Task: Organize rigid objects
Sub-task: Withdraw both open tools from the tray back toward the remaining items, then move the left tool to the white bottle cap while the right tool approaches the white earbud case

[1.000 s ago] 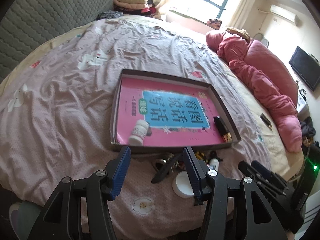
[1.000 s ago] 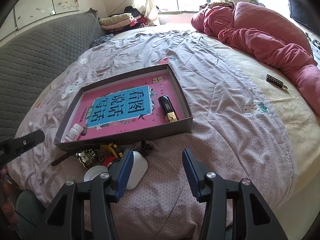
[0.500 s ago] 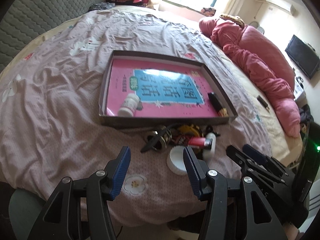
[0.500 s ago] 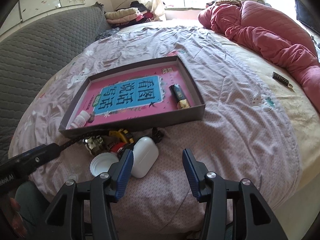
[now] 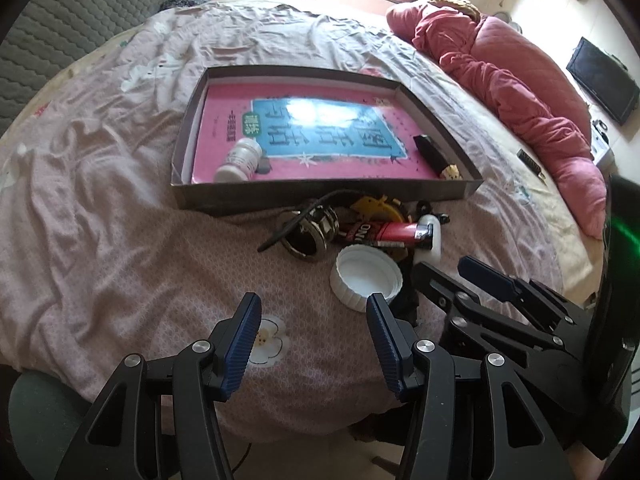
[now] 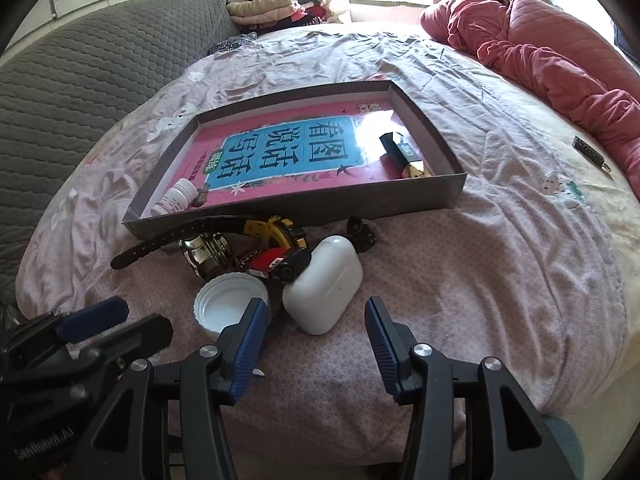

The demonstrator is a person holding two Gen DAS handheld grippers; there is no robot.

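A shallow grey box [image 5: 320,196] [image 6: 320,204] with a pink and blue book as its floor lies on the bed. In it lie a small white pill bottle [image 5: 239,159] [image 6: 176,198] and a black and gold lipstick [image 5: 434,156] [image 6: 404,154]. In front of the box lies a pile: a white jar lid [image 5: 366,278] [image 6: 228,304], a white earbud case [image 6: 324,290], a red tube [image 5: 390,234], a metal ring piece [image 5: 312,232] and a yellow and black watch [image 6: 276,230]. My left gripper [image 5: 314,332] is open and empty, just short of the lid. My right gripper [image 6: 314,332] is open and empty, just short of the earbud case.
The bed has a wrinkled pink sheet [image 5: 100,200]. A red quilt [image 6: 540,52] lies at the far right. A small dark object [image 6: 588,150] lies on the yellow sheet at right. A grey quilted headboard [image 6: 80,72] stands at left. The bed edge is right below both grippers.
Both grippers have pulled back toward the bed's near edge, so the pile and box sit farther away. Both stay open and empty. No object has moved.
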